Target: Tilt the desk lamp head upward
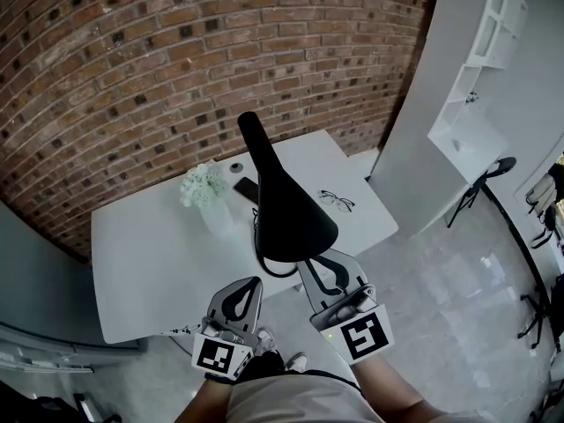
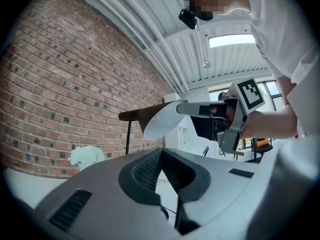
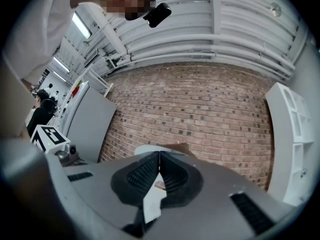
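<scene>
Here, R gripper (image 1: 322,267) clamped on lamp head (image 1: 286,210) rim; L gripper (image 1: 249,287) just beside lamp head, jaws closed, empty.

My left gripper (image 1: 249,287) and right gripper (image 1: 319,270) are alike: pale grey plastic shells with black ribbed pads (image 2: 147,171) inside the jaws and slotted black vents (image 2: 70,209) on top. Each carries a cube (image 1: 365,335) with black-and-white square markers. I wear a white short-sleeved shirt (image 2: 280,29), pale shoes (image 1: 264,340) and a small black head camera (image 3: 159,14).
</scene>
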{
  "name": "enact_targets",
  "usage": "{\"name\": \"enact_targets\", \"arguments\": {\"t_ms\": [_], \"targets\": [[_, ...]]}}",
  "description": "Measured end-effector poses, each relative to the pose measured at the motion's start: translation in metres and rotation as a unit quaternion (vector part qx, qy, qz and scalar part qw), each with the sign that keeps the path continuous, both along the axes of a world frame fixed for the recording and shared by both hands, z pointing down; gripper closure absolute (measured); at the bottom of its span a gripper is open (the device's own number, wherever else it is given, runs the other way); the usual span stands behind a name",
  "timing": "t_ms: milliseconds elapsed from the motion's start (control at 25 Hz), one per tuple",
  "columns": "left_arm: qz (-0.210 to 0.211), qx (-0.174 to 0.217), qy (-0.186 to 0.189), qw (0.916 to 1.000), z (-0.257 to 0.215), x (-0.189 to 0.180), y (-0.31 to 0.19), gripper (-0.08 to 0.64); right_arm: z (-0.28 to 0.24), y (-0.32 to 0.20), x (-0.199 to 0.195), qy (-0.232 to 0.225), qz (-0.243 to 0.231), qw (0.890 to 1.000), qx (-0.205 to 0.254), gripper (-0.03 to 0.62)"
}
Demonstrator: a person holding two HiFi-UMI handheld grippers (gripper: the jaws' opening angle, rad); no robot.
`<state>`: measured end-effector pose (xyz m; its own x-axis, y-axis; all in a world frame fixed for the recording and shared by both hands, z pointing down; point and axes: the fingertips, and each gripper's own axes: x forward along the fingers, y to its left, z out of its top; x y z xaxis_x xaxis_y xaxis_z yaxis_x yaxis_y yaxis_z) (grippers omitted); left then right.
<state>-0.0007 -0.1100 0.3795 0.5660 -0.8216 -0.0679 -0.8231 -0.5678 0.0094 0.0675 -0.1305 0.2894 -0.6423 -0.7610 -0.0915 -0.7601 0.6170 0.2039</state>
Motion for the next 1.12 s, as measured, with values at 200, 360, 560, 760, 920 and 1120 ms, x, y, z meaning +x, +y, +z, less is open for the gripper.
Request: {"name": "enact_targets", "arguments": {"t_ms": [200, 360, 560, 760, 920, 1120], "targets": [[0.001, -0.007, -0.008, 0.9999, 0.006, 0.009, 0.01, 0.554, 0.012, 0.01, 0.013, -0.004, 0.005, 1.0, -0.01, 0.575], [0.001, -0.01, -0.015, 0.9998, 0.01, 0.016, 0.022, 0.554, 0.021, 0.021, 0.025, -0.009, 0.01, 1.0, -0.017, 0.575], [-0.006, -0.015, -0.022, 0.9996, 0.018, 0.013, 0.037, 0.554, 0.042, 0.034, 0.03, -0.01, 0.012, 0.999, -0.034, 0.577], [-0.016, -0.018, -0.028, 0.9993, 0.023, 0.008, 0.046, 0.554, 0.05, 0.04, 0.03, -0.012, 0.006, 0.999, -0.037, 0.577], [-0.023, -0.021, -0.032, 0.999, 0.023, 0.004, 0.051, 0.554, 0.055, 0.043, 0.023, -0.005, -0.005, 0.999, -0.041, 0.577], [-0.028, -0.019, -0.031, 0.9989, 0.022, 0.002, 0.048, 0.554, 0.055, 0.045, 0.018, -0.004, -0.016, 0.999, -0.038, 0.577]]}}
